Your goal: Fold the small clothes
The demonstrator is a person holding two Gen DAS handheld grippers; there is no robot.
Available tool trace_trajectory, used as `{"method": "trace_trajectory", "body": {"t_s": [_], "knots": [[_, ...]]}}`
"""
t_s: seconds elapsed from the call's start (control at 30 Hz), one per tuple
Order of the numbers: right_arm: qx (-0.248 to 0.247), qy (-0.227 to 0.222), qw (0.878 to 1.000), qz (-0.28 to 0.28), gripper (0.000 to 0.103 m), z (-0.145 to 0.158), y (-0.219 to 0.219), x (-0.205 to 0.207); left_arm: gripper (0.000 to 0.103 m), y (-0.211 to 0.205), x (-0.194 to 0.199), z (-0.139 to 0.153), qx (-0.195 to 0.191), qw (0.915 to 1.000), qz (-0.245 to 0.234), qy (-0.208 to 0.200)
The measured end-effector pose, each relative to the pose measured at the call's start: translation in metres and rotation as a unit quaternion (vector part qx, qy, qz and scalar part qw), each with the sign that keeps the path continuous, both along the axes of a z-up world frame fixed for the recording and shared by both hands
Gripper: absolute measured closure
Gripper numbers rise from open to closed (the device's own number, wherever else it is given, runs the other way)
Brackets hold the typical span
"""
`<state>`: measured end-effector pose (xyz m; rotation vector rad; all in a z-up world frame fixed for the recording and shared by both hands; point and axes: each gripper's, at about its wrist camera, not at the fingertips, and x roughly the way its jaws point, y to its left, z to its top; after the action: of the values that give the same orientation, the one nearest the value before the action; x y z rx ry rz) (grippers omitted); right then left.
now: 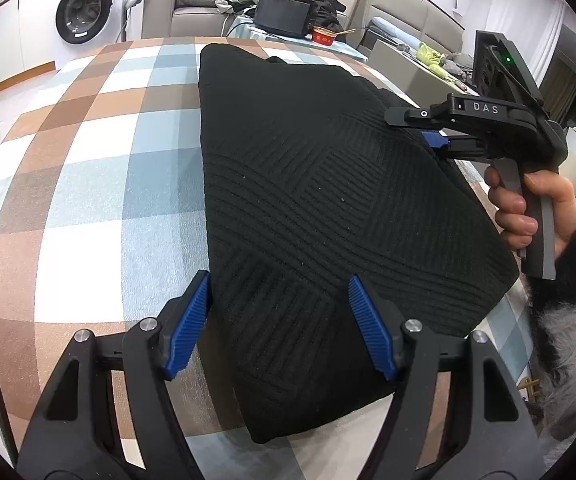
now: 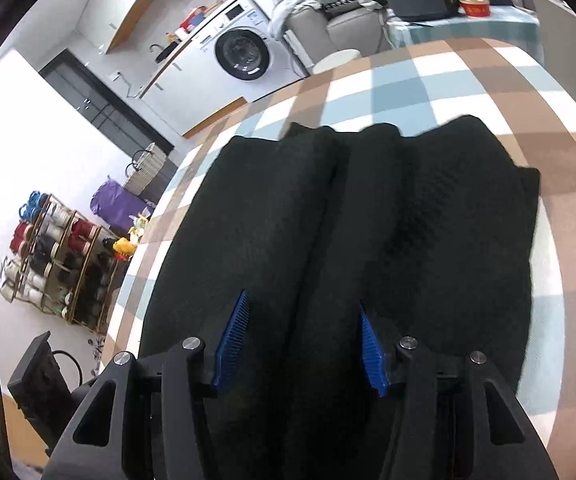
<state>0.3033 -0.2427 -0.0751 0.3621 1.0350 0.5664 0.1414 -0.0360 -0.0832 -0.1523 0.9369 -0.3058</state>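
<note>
Checked blue, brown and white cloth (image 1: 88, 184) covers the table, and a folded black knit sweater (image 1: 307, 200) lies across it. Left tongs (image 1: 278, 320) stand apart over its near corner; right tongs (image 2: 301, 340) hover apart above the folds, gripping nothing.

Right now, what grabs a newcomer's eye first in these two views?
The folded black knit garment, lying across the middle of the checked tablecloth. Next, the blue-padded left gripper, open, its jaws astride the garment's near corner, and the right gripper, also open above the cloth, held by a hand in a furry sleeve at the right. Behind, a white washing machine.
</note>
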Motion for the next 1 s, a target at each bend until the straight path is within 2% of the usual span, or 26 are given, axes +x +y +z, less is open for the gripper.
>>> {"method": "trace_trajectory", "body": {"t_s": [0.03, 0.07, 0.1, 0.17, 0.27, 0.33, 0.43, 0.53, 0.63, 0.8, 0.93, 1.0], "knots": [[-0.014, -0.011, 1.0, 0.001, 0.057, 0.002, 0.004, -0.001, 0.036, 0.0, 0.0, 0.0, 0.001, 1.0, 0.0, -0.001], [-0.025, -0.02, 0.999, 0.003, 0.074, 0.001, 0.007, -0.001, 0.036, 0.0, 0.0, 0.0, 0.001, 1.0, 0.0, -0.001], [-0.045, -0.032, 0.998, 0.01, 0.086, 0.001, 0.013, -0.002, 0.036, -0.001, -0.001, 0.0, 0.001, 1.0, 0.0, -0.001], [-0.07, -0.056, 0.996, 0.018, 0.091, 0.003, 0.023, -0.007, 0.036, -0.001, 0.0, 0.001, 0.0, 1.0, 0.0, 0.001], [-0.078, -0.1, 0.992, 0.021, 0.092, 0.028, 0.03, -0.02, 0.036, 0.003, -0.002, 0.007, -0.015, 0.9999, 0.009, 0.002], [-0.073, -0.133, 0.988, 0.02, 0.092, 0.057, 0.025, -0.033, 0.036, 0.007, -0.006, 0.019, -0.028, 0.9995, 0.014, -0.011], [-0.078, -0.145, 0.986, -0.006, 0.092, 0.08, 0.004, -0.043, 0.036, 0.004, -0.008, 0.028, -0.031, 0.9992, 0.009, -0.024], [-0.116, -0.099, 0.987, -0.054, 0.09, 0.058, -0.02, -0.034, 0.036, -0.005, -0.004, 0.022, -0.024, 0.9996, -0.001, -0.017], [-0.096, -0.024, 0.993, -0.064, 0.089, 0.021, -0.04, -0.02, 0.036, -0.013, 0.001, 0.009, -0.015, 0.9998, -0.01, 0.001], [-0.045, -0.008, 0.998, -0.047, 0.064, 0.013, -0.055, -0.045, 0.036, -0.015, 0.002, 0.005, -0.014, 0.9997, -0.016, 0.008], [-0.02, -0.003, 0.998, -0.058, 0.066, 0.004, -0.064, -0.07, 0.036, -0.014, 0.002, 0.002, -0.019, 0.9997, -0.015, 0.009], [-0.029, -0.008, 0.998, -0.057, 0.088, 0.0, -0.058, -0.077, 0.036, -0.014, 0.004, 0.002, -0.018, 0.9996, -0.018, 0.008]]}}
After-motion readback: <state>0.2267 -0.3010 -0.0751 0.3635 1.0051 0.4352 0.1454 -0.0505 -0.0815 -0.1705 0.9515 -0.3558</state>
